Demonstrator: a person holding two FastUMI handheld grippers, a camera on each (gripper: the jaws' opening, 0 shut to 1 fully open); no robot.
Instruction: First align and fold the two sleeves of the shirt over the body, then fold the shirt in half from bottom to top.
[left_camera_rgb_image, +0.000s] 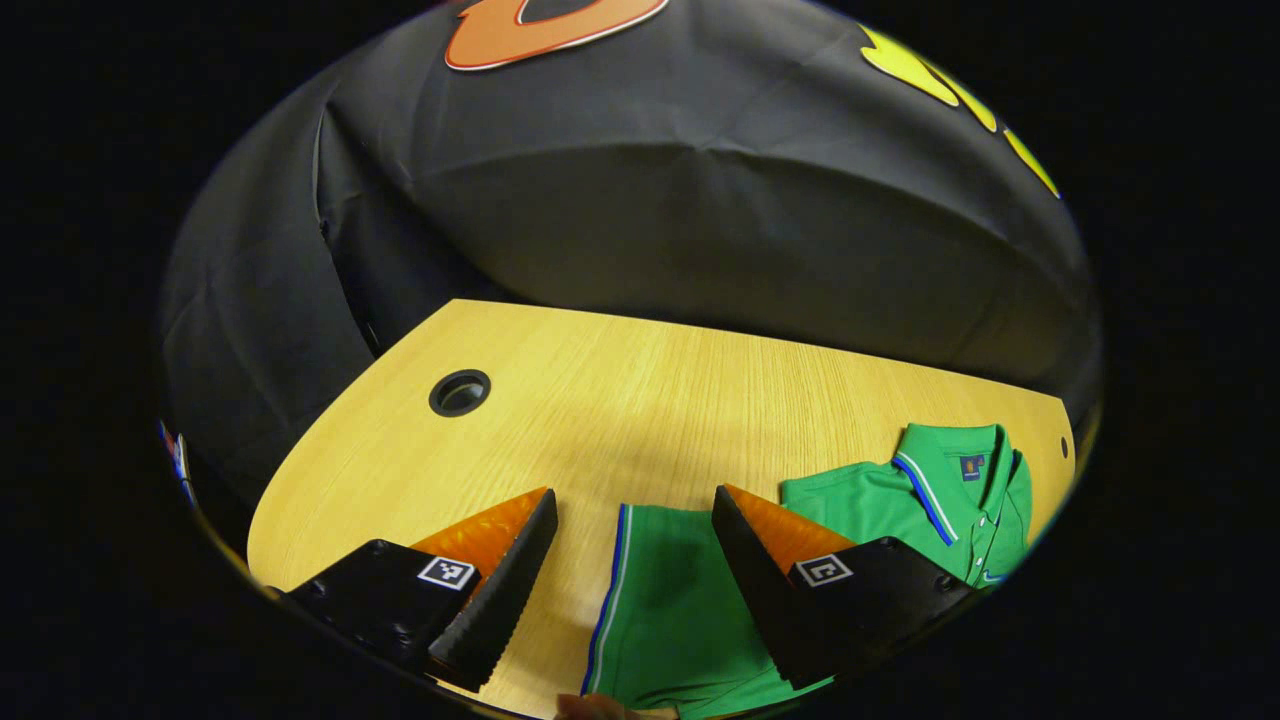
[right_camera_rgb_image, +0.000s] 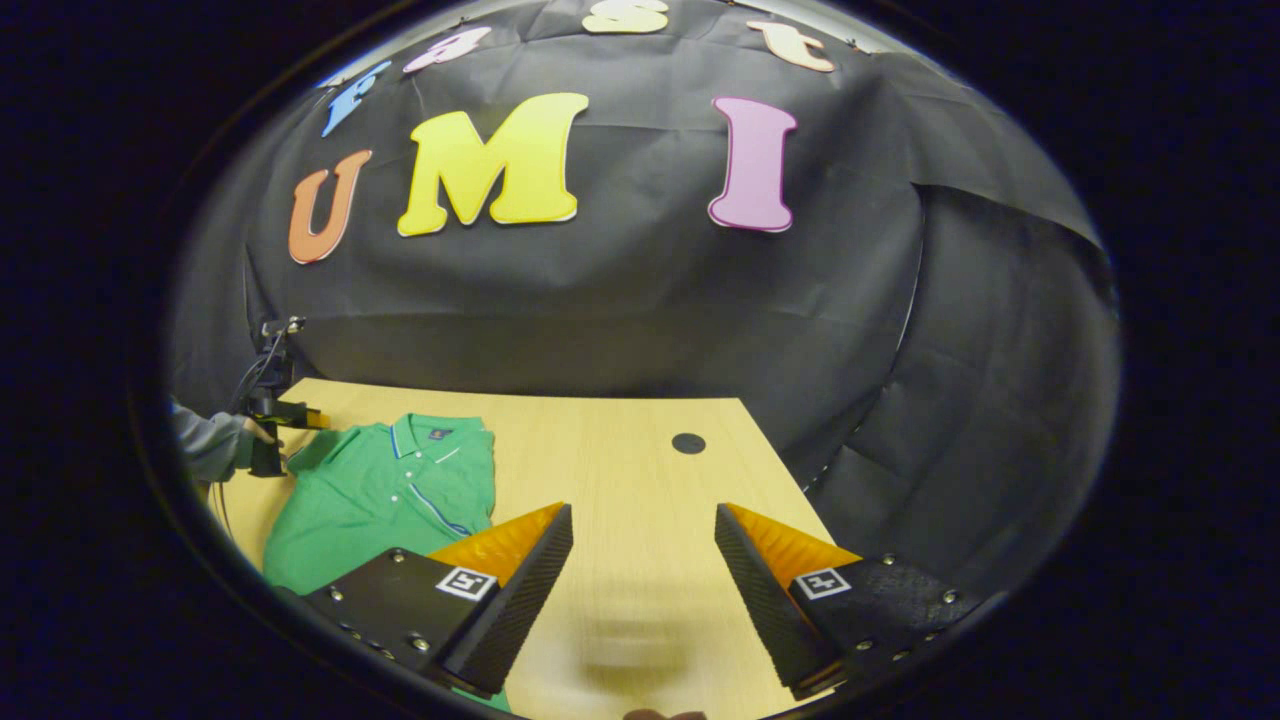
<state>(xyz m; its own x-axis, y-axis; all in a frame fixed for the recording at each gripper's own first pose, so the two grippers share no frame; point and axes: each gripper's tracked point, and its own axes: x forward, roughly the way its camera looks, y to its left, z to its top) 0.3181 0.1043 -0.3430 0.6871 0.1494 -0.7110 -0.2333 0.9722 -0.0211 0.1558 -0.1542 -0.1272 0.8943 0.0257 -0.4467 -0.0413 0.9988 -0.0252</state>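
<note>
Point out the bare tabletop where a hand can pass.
Bare wood lies between the green polo shirt and the round cable hole, running to the table's far edge. Crowded at the shirt's left sleeve, under the open left tongs.

Light wood-grain tabletop (left_camera_rgb_image: 640, 400), with a round black cable hole (left_camera_rgb_image: 460, 393) ahead-left of the left claw. Enclosed beyond by creased black cloth wall (right_camera_rgb_image: 640, 300), draped to the tabletop's far edge. Lit evenly from above; soft shadows.
</note>
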